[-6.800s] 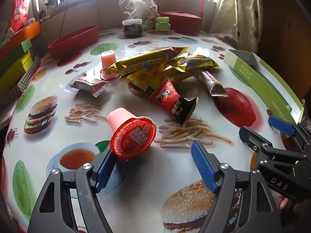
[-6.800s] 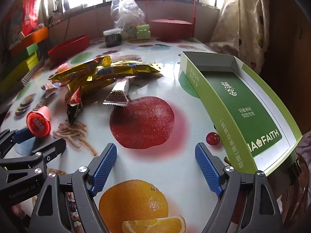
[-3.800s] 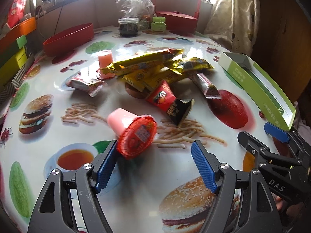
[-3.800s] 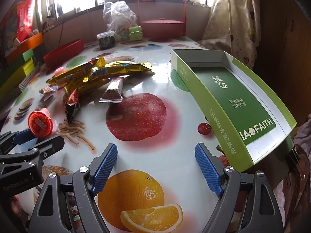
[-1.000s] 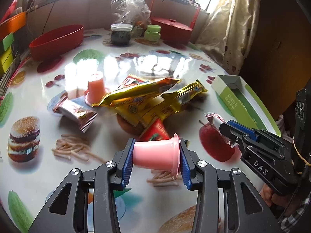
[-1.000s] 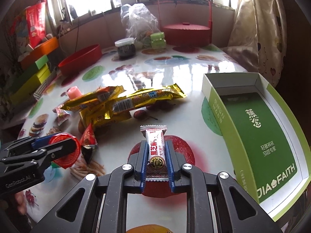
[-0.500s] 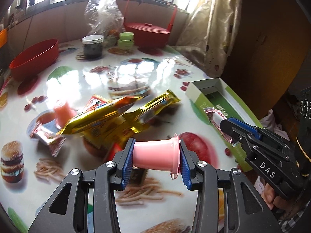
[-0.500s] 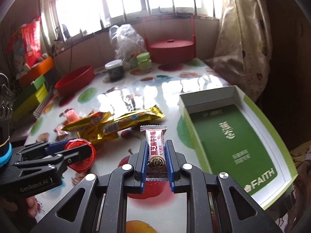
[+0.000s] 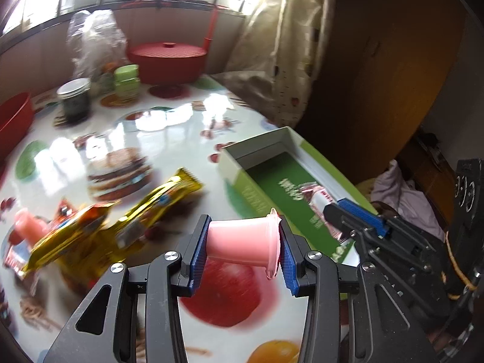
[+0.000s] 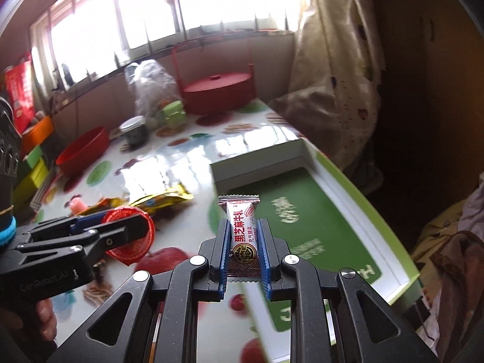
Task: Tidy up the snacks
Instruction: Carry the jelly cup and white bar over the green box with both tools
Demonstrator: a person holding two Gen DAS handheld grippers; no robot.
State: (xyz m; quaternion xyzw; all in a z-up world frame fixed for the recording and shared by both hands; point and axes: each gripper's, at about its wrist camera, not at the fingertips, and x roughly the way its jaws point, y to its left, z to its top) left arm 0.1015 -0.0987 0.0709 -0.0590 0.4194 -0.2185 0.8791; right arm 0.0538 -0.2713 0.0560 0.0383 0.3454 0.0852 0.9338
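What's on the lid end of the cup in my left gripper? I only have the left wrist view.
Observer: The right wrist view shows a printed red foil lid on the jelly cup.
Operator: Right gripper's grip?
Observer: The right gripper is shut on the candy bar; the bar's top end sticks out past the fingertips.
Operator: Green box's near end?
Observer: The green box shows its near right corner, with no snack visible there.

Both tongs, w/ jelly cup (image 9: pixel 242 240) & candy bar (image 10: pixel 243 231), lifted toward green box (image 10: pixel 305 211)
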